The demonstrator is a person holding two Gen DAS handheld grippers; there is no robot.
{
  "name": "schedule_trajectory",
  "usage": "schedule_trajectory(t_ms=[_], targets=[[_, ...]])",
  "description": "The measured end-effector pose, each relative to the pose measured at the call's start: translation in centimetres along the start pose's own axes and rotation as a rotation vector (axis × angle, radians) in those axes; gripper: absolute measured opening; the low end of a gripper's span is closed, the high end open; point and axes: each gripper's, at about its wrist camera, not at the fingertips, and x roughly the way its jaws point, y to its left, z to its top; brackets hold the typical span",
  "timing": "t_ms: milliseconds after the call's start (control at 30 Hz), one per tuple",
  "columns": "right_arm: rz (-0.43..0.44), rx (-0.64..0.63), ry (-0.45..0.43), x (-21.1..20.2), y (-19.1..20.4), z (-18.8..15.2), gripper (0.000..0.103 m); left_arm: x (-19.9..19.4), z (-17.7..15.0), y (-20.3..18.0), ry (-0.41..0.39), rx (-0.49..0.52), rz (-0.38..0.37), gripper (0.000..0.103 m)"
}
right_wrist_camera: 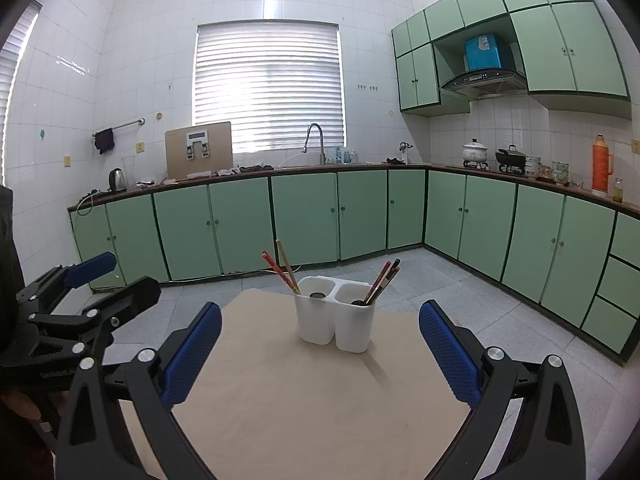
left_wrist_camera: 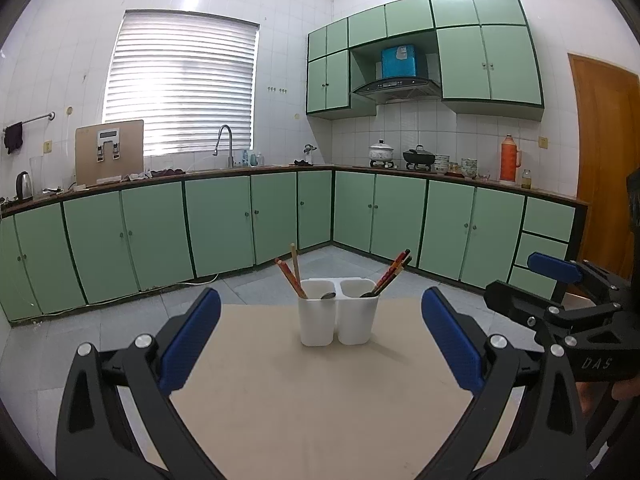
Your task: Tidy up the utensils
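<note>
A white two-compartment utensil holder [left_wrist_camera: 338,312] [right_wrist_camera: 335,318] stands near the far edge of a beige table [left_wrist_camera: 320,400] [right_wrist_camera: 304,400]. Its left cup holds a red and a pale wooden chopstick [left_wrist_camera: 291,274] [right_wrist_camera: 282,268] and a spoon [left_wrist_camera: 329,295]. Its right cup holds dark red chopsticks [left_wrist_camera: 394,274] [right_wrist_camera: 384,282] and another spoon [left_wrist_camera: 366,294]. My left gripper [left_wrist_camera: 320,340] is open and empty, short of the holder. My right gripper [right_wrist_camera: 320,348] is open and empty too, and shows at the right of the left wrist view [left_wrist_camera: 532,280].
Green cabinets [left_wrist_camera: 220,224] under a dark countertop run along two walls beyond the table, with tiled floor [left_wrist_camera: 352,264] between. A sink tap [right_wrist_camera: 316,140], kettle [right_wrist_camera: 117,179], pots [right_wrist_camera: 510,158] and an orange thermos [right_wrist_camera: 602,166] sit on the counter. A wooden door [left_wrist_camera: 604,160] stands at right.
</note>
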Motion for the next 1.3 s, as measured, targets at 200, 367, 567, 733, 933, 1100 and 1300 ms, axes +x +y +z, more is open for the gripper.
schedule_trajectory(t_ms=[200,367,567,733,933,1100,1300], targets=[[0.003,0.008,0.010,0.3,0.1,-0.2,0.097,0.3,-0.3,0.3,0.019,-0.006,-0.001,0.097],[0.004,0.015,0.013,0.6,0.0,-0.2,0.097,0.6,-0.6,0.4,0.027,-0.008,-0.002,0.097],[0.001,0.019,0.023,1.0,-0.3,-0.3,0.097,1.0,-0.8,0.5,0.040,-0.011,-0.004,0.097],[0.001,0.022,0.026,1.1,-0.4,-0.4,0.097,1.3,-0.8,0.6,0.048,-0.014,-0.002,0.097],[0.002,0.023,0.026,1.1,-0.4,-0.5,0.097,1.7,-0.7,0.7,0.055,-0.020,-0.001,0.097],[0.002,0.023,0.029,1.3,-0.4,-0.5,0.097,1.7,-0.8,0.6,0.056,-0.020,0.000,0.097],[0.001,0.023,0.028,1.3,-0.3,-0.5,0.097,1.7,-0.8,0.6,0.056,-0.021,-0.001,0.097]])
